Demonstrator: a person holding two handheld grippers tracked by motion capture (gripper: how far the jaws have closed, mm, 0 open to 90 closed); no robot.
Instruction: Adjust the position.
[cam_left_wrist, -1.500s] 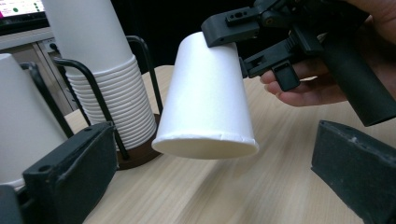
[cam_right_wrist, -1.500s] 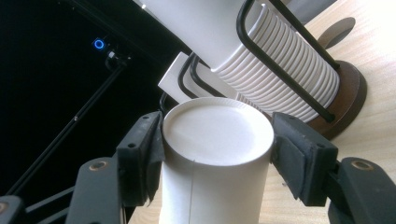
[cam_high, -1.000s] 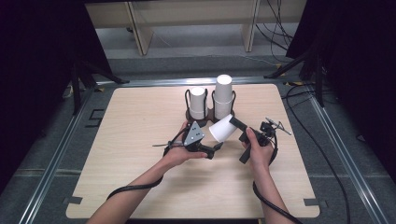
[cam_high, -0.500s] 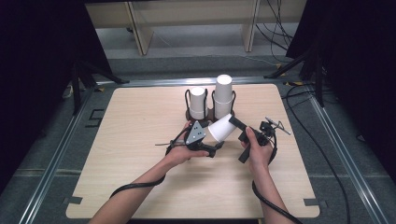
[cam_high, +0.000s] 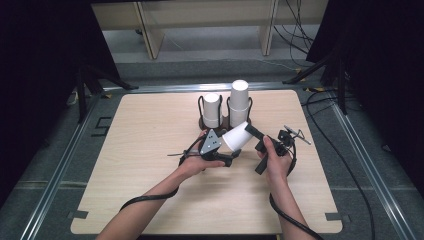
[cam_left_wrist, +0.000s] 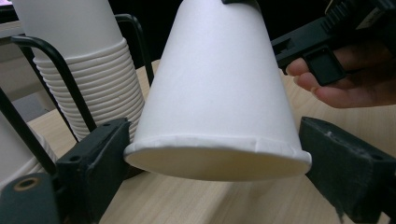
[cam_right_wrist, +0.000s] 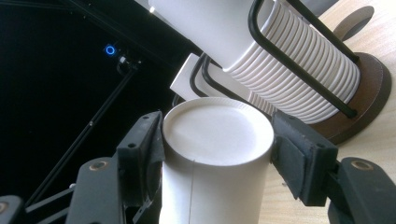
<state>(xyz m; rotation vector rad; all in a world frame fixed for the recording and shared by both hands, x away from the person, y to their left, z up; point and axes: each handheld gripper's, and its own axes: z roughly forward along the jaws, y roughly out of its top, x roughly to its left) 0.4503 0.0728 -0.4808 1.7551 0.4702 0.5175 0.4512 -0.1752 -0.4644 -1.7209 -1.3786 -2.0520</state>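
A white paper cup (cam_high: 237, 139) is held off the table (cam_high: 150, 165) between both grippers, tilted with its base up and to the right. My right gripper (cam_high: 248, 132) is shut on the base end; in the right gripper view its pads (cam_right_wrist: 152, 154) press both sides of the cup (cam_right_wrist: 215, 135). My left gripper (cam_high: 231, 150) has just been closing its jaws around the open rim. In the left gripper view both pads (cam_left_wrist: 109, 144) touch the rim of the cup (cam_left_wrist: 219, 93). A hand with the right gripper (cam_left_wrist: 308, 44) shows behind it.
Just beyond the grippers, a dark wire holder (cam_high: 225, 122) carries two stacks of white cups, a shorter one (cam_high: 211, 110) and a taller one (cam_high: 239, 102). The stack (cam_right_wrist: 303, 74) and wooden base (cam_right_wrist: 373, 93) lie close to the held cup. Cables trail off the table's right side.
The left gripper's jaws have drawn in onto the cup's rim. The cup and both hands have hardly shifted.
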